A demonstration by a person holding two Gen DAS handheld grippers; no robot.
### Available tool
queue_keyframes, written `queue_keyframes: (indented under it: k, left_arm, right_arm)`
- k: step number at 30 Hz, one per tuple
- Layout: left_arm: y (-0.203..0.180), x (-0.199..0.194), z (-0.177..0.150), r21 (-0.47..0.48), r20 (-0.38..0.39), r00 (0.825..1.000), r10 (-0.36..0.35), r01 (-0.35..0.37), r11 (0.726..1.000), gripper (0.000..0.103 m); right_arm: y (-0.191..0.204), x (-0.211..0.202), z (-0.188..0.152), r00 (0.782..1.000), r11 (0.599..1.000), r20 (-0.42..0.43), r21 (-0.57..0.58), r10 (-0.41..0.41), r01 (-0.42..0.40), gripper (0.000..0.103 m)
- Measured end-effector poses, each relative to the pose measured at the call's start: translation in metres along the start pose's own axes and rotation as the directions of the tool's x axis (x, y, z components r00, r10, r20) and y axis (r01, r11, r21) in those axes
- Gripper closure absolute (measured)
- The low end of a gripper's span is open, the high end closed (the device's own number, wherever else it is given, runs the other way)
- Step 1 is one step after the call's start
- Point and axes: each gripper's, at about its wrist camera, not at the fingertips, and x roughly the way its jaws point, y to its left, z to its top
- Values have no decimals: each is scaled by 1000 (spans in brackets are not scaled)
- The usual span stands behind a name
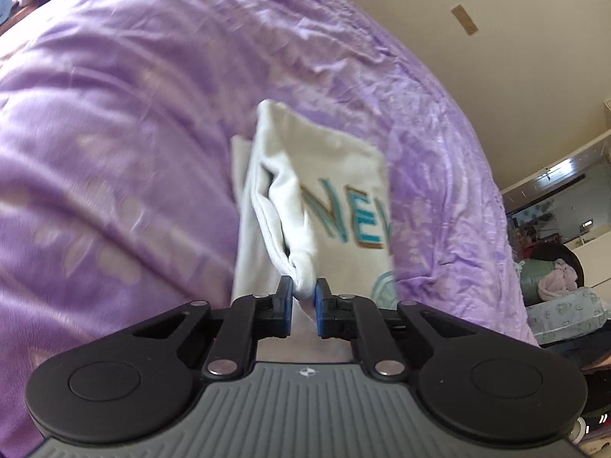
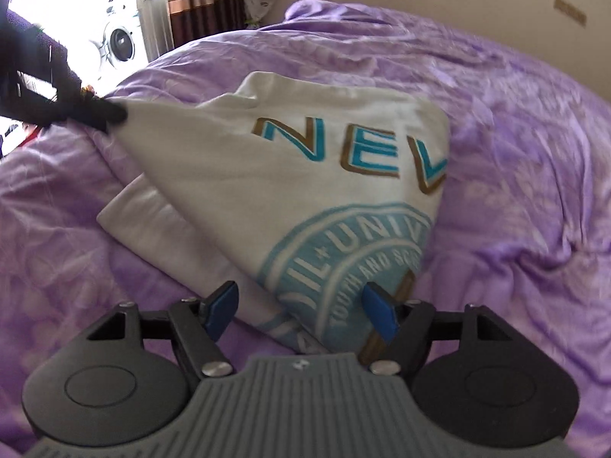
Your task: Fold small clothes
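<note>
Your left gripper (image 1: 304, 297) is clamped on a bunched corner of the white shirt (image 2: 244, 175); the jaws are nearly together with only the wad of cloth between them. In the right wrist view that same gripper (image 2: 114, 114) shows as a dark shape at the shirt's far-left corner, pulling the fabric into a taut point.

Your right gripper (image 2: 299, 309) is wide open and holds nothing. Its blue pads (image 2: 221, 305) straddle the shirt's near corner, with the round teal print between them. I can't tell whether the pads touch the cloth or hover just above it.

The shirt lies on the purple bed (image 2: 515, 133), partly folded, with a lower layer sticking out at near-left. The "NEV" lettering sits toward the far right.

Key relation: the stretched edge runs diagonally from far-left, your left gripper, to near-centre, your right gripper. That edge is the shirt's long axis as held. The near corner is dead ahead of the right gripper, inside the jaw gap, so the right is the nearer one for it.

My read: the next move needs the right gripper to close on that near corner. Both ends would then be held, so the edge can be carried across as one fold line. Risk: pinching only the top layer.
</note>
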Motion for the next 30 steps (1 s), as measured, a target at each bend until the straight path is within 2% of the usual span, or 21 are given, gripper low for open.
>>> queue_keyframes:
  k: [3, 4, 7, 9, 10, 11, 12, 14, 18, 21, 26, 30]
  left_arm:
    - [-10, -6, 5, 18, 7, 1000, 14, -14, 1000, 93]
    - [-12, -7, 6, 25, 5, 1000, 14, -14, 1000, 93]
    - [-17, -6, 8, 32, -10, 1000, 26, -26, 999, 93]
    - [-19, -6, 8, 36, -19, 999, 39, -38, 999, 93]
    - [-20, -7, 7, 42, -17, 999, 42, -41, 998, 93]
    - [-22, -7, 8, 47, -17, 999, 43, -42, 998, 93]
    - [-24, -8, 7, 49, -15, 999, 41, -40, 998, 93]
    - [-27, -10, 7, 59, -15, 999, 38, -37, 998, 93]
    - [-34, -13, 3, 96, -13, 999, 46, -45, 994, 94]
    - [-28, -8, -3, 110, -41, 996, 78, -73, 991, 94]
    - [-2, 14, -27, 93, -108, 985, 138, -128, 987, 95]
    - [13, 32, -41, 86, -145, 975, 167, -156, 984, 95]
  right_arm:
    - [-1, 7, 0, 993, 993, 19, -21, -120, 120, 37]
    - [-6, 6, 0, 990, 990, 18, -11, -141, 141, 43]
    - [-26, 3, -6, 990, 989, -2, 42, -143, 143, 50]
    - [-36, 3, -11, 992, 991, -30, 59, -120, 122, 50]
    - [-38, 3, -14, 993, 992, -46, 60, -109, 111, 55]
    - [-41, 3, -17, 994, 994, -57, 59, -92, 95, 65]
    - [-42, 3, -19, 995, 995, -65, 66, -76, 80, 69]
    - [-47, -1, -23, 996, 994, -63, 91, -56, 62, 98]
    - [-58, -21, -24, 998, 987, -9, 149, -65, 66, 103]
    - [-70, -30, -28, 999, 972, 12, 234, -39, 35, 103]
    - [-80, -18, -42, 1000, 947, -30, 322, 8, 2, 103]
    - [-80, -8, -49, 998, 940, -58, 341, 23, -2, 103]
